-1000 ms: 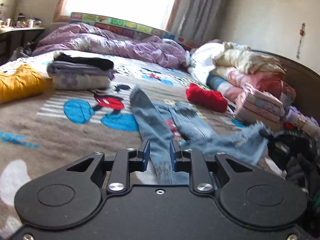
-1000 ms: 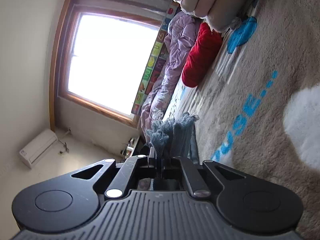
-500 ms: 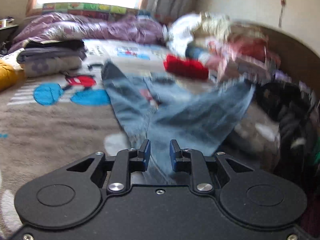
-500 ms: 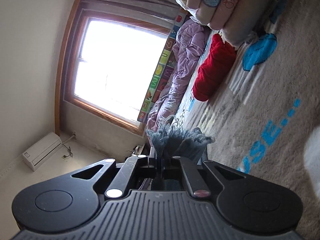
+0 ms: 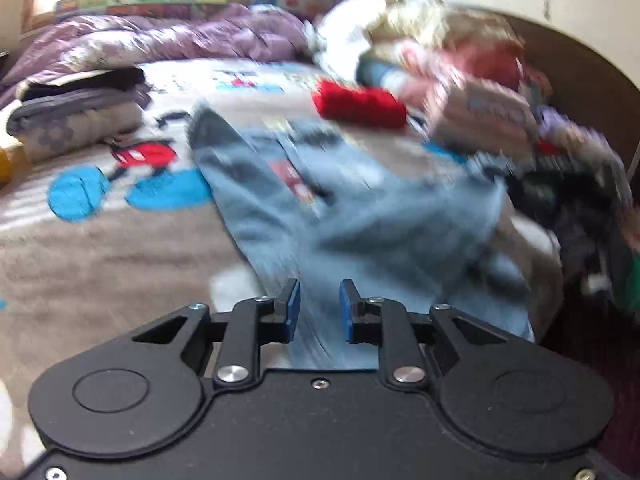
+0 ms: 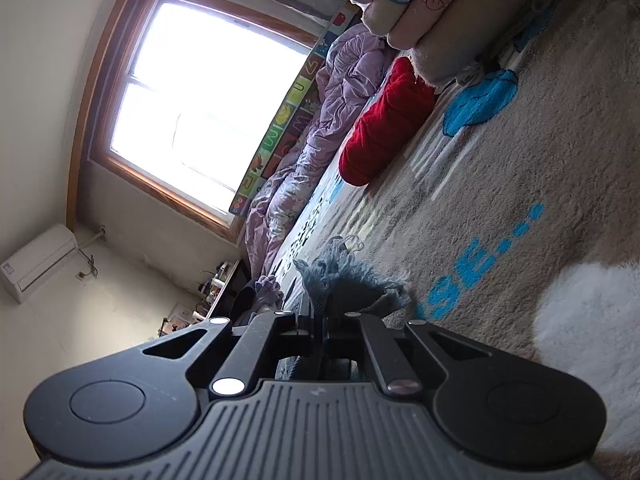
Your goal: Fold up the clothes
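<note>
Light blue jeans [image 5: 360,224] lie spread on the bed's cartoon-print blanket [image 5: 100,264], blurred by motion. My left gripper [image 5: 319,306] is at their near end. Denim fills the narrow gap between its blue pads [image 5: 292,312] and fans out from there, so it is shut on the jeans. In the right wrist view, which is rolled on its side, my right gripper [image 6: 324,320] is shut on a frayed denim hem [image 6: 344,276] just above the blanket [image 6: 520,184]. Neither gripper shows in the other's view.
A red folded garment [image 5: 358,104] lies beyond the jeans, also in the right view [image 6: 384,128]. A folded stack [image 5: 76,116] sits far left, a purple duvet [image 5: 160,40] at the back. Piled clothes [image 5: 460,68] and dark garments [image 5: 572,208] crowd the right by the headboard [image 5: 592,68].
The left view has dropped closer to the jeans, and the denim has risen and spread wide in front of the pads. The right view has rolled slightly, with the frayed hem still pinched.
</note>
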`<state>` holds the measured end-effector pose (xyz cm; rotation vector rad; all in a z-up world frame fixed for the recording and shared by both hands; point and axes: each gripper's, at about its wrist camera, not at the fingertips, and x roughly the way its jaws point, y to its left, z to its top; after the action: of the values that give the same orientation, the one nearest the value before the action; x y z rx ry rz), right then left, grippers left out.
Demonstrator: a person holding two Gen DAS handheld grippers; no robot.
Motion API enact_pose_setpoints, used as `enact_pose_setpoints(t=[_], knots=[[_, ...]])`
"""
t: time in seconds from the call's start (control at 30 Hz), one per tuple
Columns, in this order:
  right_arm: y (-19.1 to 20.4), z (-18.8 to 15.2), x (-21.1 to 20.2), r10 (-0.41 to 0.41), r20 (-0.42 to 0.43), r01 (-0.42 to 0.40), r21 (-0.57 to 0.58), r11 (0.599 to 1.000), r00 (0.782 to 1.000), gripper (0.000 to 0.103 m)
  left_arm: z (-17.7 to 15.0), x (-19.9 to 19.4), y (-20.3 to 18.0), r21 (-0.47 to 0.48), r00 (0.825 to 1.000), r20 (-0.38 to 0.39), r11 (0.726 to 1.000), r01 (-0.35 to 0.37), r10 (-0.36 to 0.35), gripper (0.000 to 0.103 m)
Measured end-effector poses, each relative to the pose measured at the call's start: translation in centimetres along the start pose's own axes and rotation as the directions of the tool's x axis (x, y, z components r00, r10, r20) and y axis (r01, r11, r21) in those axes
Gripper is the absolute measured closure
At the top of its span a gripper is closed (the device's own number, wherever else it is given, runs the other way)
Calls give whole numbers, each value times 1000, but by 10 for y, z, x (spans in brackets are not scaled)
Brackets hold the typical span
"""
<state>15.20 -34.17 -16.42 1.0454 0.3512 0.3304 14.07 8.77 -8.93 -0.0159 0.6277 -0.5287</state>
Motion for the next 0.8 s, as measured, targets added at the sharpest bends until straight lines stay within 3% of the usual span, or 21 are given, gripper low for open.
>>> enact_pose_setpoints(t=[0.33, 0.8], knots=[[2, 0, -4, 3, -6, -3, -24, 1000, 1000, 97, 61, 54, 45, -46, 989, 83, 992, -120, 124, 85], [-5, 1, -11, 8, -55, -10, -32, 999, 998, 97, 110, 137, 83, -48, 982, 76, 985, -167, 171, 85]])
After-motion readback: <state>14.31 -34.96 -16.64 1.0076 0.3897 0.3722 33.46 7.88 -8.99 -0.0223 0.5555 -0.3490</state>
